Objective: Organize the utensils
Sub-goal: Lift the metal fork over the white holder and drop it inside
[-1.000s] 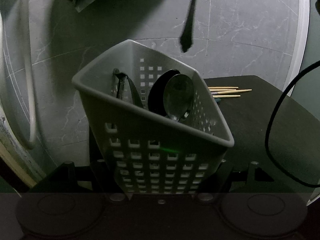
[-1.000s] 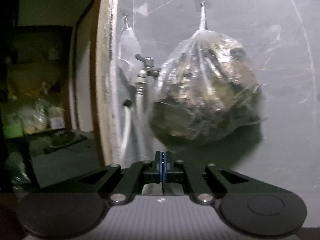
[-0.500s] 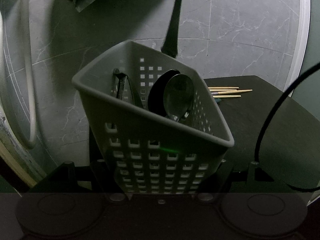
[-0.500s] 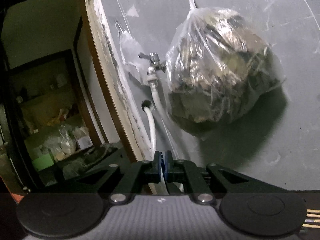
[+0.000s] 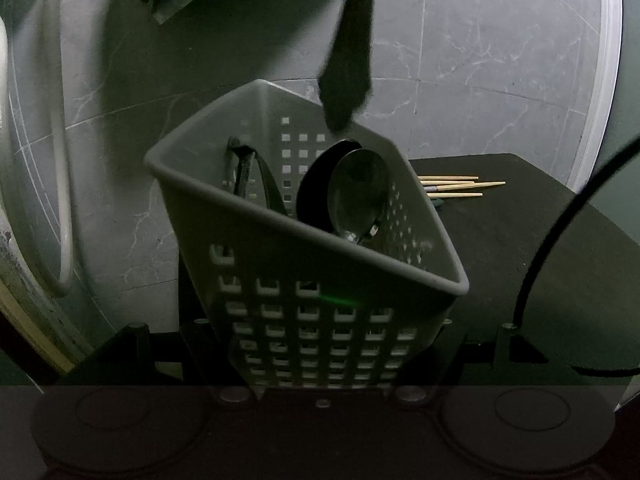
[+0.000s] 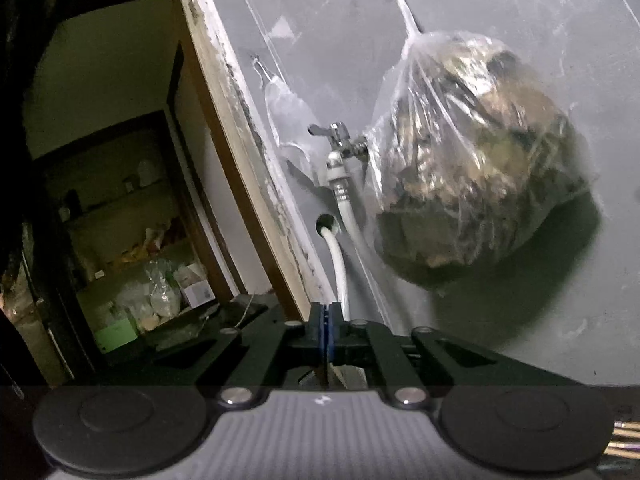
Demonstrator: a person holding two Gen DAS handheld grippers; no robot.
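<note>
Left gripper [image 5: 320,380] clamps our grey utensil basket [image 5: 304,248] by its base; spoon [image 5: 358,196] inside, dark utensil tip [image 5: 346,92] above the far rim, chopsticks [image 5: 456,188] beyond-right. Right gripper [image 6: 327,332] fully closed, contents unclear.

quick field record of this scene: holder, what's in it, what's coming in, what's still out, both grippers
holder: grey perforated caddy, gripped low by the left gripper
inside: metal spoon, dark round utensil, dark handles
incoming: dark utensil handle hanging tip-down over the caddy's far rim
still out: wooden chopsticks on the black table
right gripper: jaws shut on something thin
wall: filled plastic bag, tap
</note>
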